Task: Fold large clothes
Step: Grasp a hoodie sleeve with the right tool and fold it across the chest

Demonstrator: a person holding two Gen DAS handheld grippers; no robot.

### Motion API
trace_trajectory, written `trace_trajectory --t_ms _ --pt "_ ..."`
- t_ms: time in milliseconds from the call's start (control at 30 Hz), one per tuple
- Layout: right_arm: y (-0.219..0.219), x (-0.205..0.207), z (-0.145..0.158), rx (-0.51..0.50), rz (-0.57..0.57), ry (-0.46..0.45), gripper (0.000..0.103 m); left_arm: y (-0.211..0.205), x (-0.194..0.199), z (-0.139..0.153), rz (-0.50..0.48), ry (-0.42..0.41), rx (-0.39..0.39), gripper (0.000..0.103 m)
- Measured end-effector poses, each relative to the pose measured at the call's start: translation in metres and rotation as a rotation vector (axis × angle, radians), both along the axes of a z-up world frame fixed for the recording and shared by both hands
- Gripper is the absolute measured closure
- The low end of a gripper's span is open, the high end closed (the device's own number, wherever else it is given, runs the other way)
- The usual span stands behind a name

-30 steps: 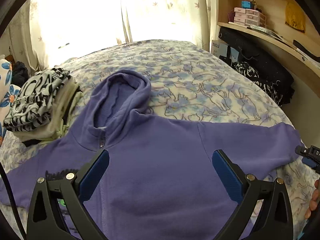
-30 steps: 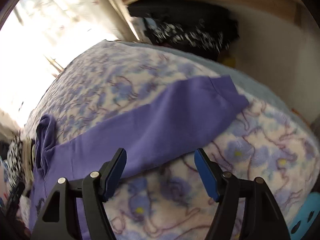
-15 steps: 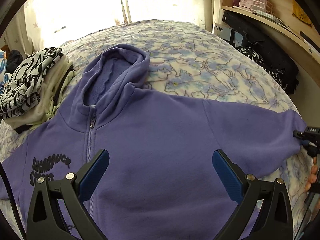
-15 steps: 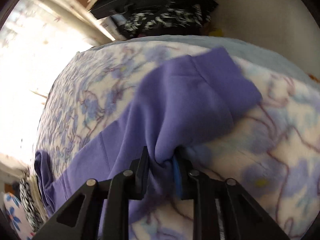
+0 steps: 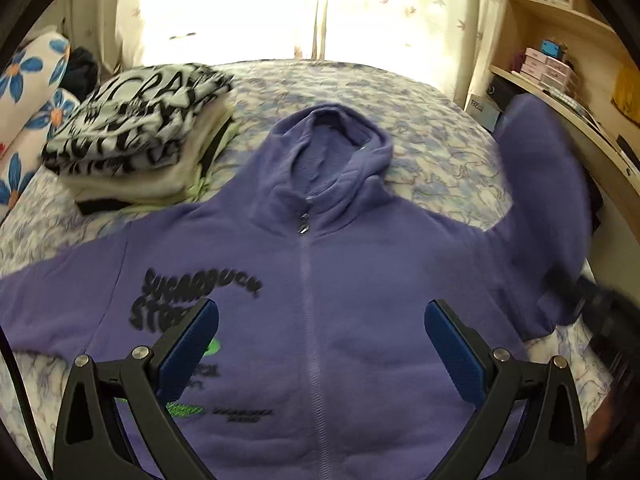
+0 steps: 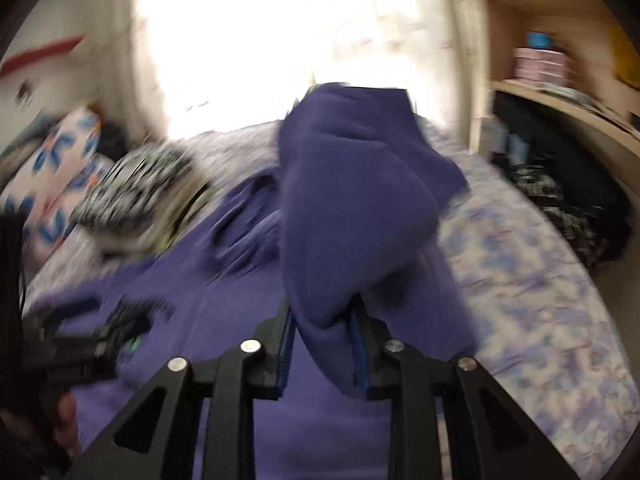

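A purple zip hoodie (image 5: 320,280) lies face up on the bed, hood toward the window. My left gripper (image 5: 320,312) hovers open over its chest, one finger on each side of the zipper, nothing between them. My right gripper (image 6: 323,308) grips the hoodie's right sleeve (image 6: 352,200) near the cuff. Its jaws are opening slightly, with the bunched cloth still pressed between the pads. That sleeve (image 5: 548,184) stands lifted off the bed at the right. The other sleeve (image 5: 48,292) lies flat at the left. The frames are motion-blurred.
A stack of folded clothes (image 5: 140,128) sits at the back left, beside floral pillows (image 5: 28,92). The flowered bed cover (image 5: 440,148) is bare to the right of the hood. Wooden shelves (image 5: 560,92) and dark bags (image 6: 560,184) line the right side.
My right gripper went from open to shut on the sleeve end, then swung it up off the bed toward the hoodie's body. My left gripper shifted left until it straddled the zipper.
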State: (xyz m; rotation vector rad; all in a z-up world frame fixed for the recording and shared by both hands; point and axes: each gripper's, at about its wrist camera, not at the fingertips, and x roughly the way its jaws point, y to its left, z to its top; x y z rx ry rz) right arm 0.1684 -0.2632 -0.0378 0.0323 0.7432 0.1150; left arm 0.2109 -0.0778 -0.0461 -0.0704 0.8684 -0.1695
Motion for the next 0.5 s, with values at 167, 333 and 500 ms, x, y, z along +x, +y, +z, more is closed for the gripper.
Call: trace_trajectory --t_ms 167,333,500 --pt "0.018 -0.021 -0.047 0.068 0.039 0.166 0.074 0.026 0.002 -0.026 -0.007 0.09 -0.038 0.001" --pt "-0.01 -0.041 -0.058 0.182 -0.039 0.216 0.073 0.03 0.008 -0.056 -0.05 0.208 -0.179 0.001" --pt "-0.02 -0.058 -0.063 0.199 -0.091 0.204 0.073 0.027 0.015 -0.085 -0.063 0.331 -0.336 0.001"
